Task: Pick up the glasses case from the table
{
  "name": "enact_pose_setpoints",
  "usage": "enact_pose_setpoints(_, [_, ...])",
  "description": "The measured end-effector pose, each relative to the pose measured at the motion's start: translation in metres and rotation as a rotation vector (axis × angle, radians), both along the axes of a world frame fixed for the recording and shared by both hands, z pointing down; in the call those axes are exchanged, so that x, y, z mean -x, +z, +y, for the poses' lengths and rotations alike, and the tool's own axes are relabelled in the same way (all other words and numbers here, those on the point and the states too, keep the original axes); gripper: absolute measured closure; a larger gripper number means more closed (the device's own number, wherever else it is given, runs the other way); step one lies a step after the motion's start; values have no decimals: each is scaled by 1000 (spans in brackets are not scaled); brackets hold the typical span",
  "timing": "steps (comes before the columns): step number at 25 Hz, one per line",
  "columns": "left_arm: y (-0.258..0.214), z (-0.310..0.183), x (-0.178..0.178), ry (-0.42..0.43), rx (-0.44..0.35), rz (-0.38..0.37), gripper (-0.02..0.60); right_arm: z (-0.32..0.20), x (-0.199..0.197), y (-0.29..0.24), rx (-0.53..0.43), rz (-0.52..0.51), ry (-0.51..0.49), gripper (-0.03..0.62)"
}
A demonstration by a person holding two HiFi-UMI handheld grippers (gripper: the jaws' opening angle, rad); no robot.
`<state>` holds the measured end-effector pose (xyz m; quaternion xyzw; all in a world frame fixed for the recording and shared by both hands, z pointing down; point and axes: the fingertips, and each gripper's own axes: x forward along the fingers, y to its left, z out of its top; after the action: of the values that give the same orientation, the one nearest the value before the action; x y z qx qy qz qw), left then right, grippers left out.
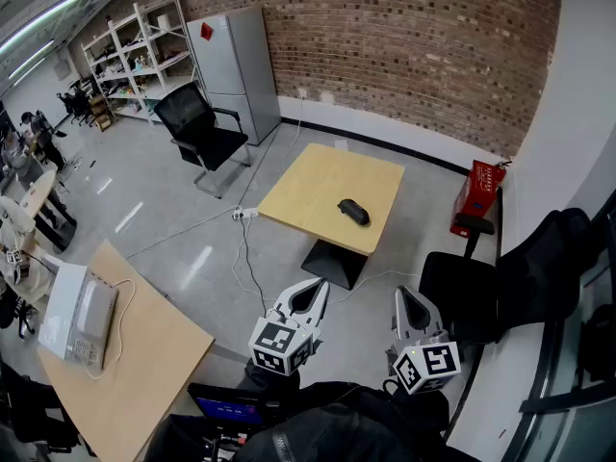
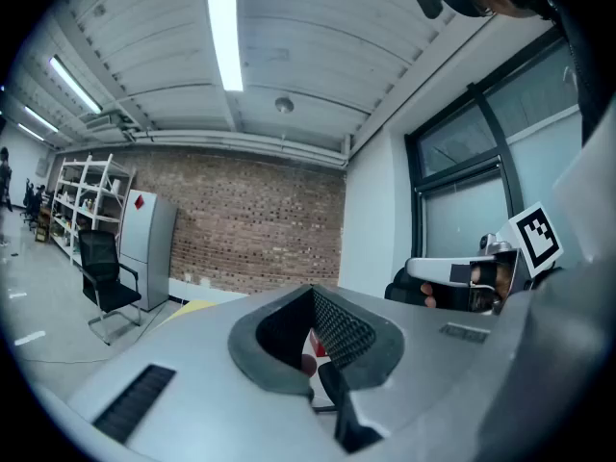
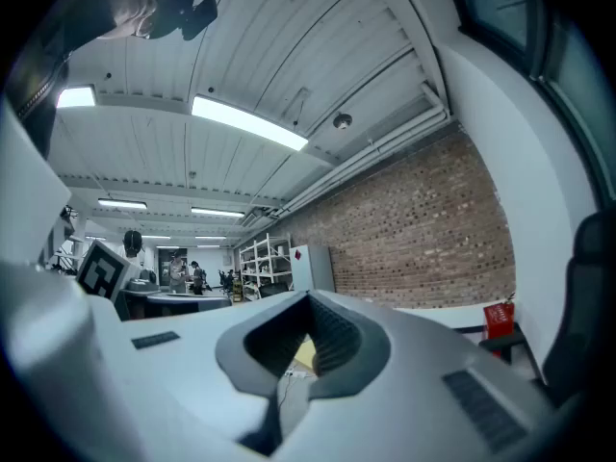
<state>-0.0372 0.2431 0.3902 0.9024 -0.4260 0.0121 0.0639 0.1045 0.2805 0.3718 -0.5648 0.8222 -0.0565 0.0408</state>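
Glasses case (image 1: 353, 212): lying on the near-right part of the yellow table (image 1: 298, 195), its long axis slanting from far-left to near-right.
Left hand-held gripper (image 1: 318, 290): hovering level over the floor, jaws closed on nothing.
Right hand-held gripper (image 1: 404, 296): doing likewise, jaws pressed together, empty.
Direction: the case is sitting straight ahead, well apart from both, roughly between their lines (the left looks a shade nearer).
Next move: I'd judge either one is needing to go forward, open, and straddle the case's short width.

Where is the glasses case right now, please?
In the head view the glasses case lies right of centre on the square wooden table, left of the red box.
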Motion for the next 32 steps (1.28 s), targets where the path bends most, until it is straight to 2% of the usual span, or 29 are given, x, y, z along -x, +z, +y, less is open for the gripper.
enact_pose_setpoints(8, [6,10,4,-1,10,-4,581,9,13,5,3,20,-38,591])
enact_pose_setpoints(20, [14,26,-7,-1,25,-26,581,24,16,14,-1,22,-101,591])
enact_pose_setpoints(32, [37,35,-36,29,88,-38,581,30,-15,52,106,-15,-84,591])
